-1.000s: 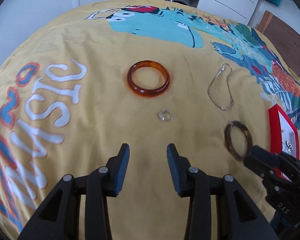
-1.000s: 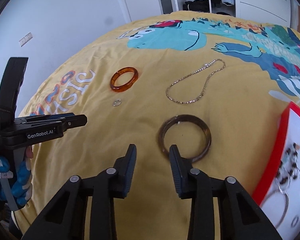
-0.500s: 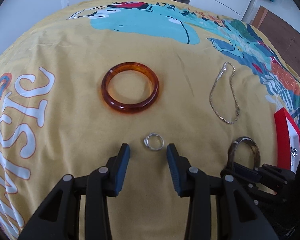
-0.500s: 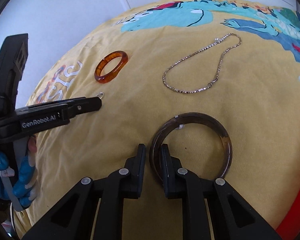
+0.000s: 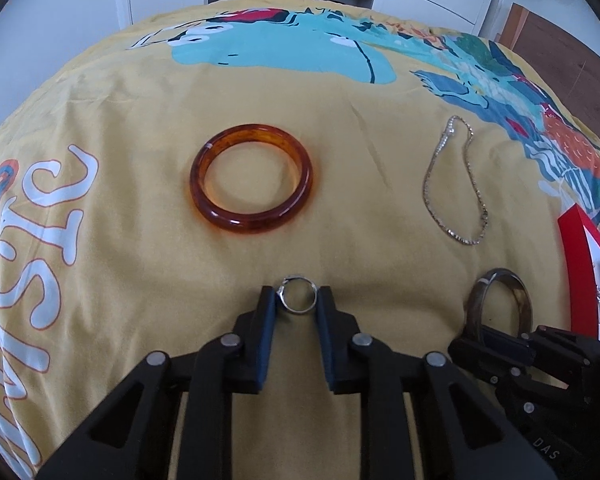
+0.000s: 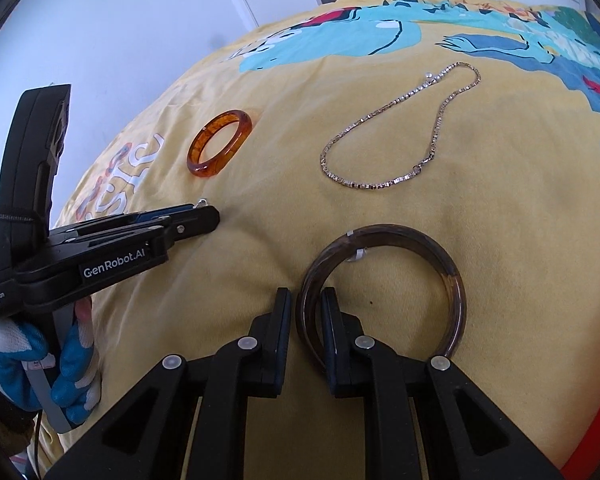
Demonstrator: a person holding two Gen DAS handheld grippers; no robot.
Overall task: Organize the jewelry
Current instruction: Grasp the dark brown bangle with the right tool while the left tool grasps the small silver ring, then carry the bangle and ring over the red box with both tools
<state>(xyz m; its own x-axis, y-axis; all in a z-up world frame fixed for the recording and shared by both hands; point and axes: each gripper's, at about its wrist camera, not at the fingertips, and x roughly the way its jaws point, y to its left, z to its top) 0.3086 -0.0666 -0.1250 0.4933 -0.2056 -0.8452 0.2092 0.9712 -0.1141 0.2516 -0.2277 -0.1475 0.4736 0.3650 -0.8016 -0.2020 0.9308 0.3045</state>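
The left claw point(image 5: 298, 300) is closing on a small silver ring point(image 5: 299, 295) lying on the yellow bedspread point(image 5: 140, 260): light, slippery, best taken across its band. The right claw point(image 6: 306, 312) pinches the near rim of a stiff dark bangle point(image 6: 452, 280). Farther off lie a rigid amber bangle point(image 5: 252, 184) and a limp silver chain point(image 5: 456, 184).

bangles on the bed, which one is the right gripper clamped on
The dark brown bangle: the right gripper pinches its near rim. The amber bangle lies untouched, farther off.
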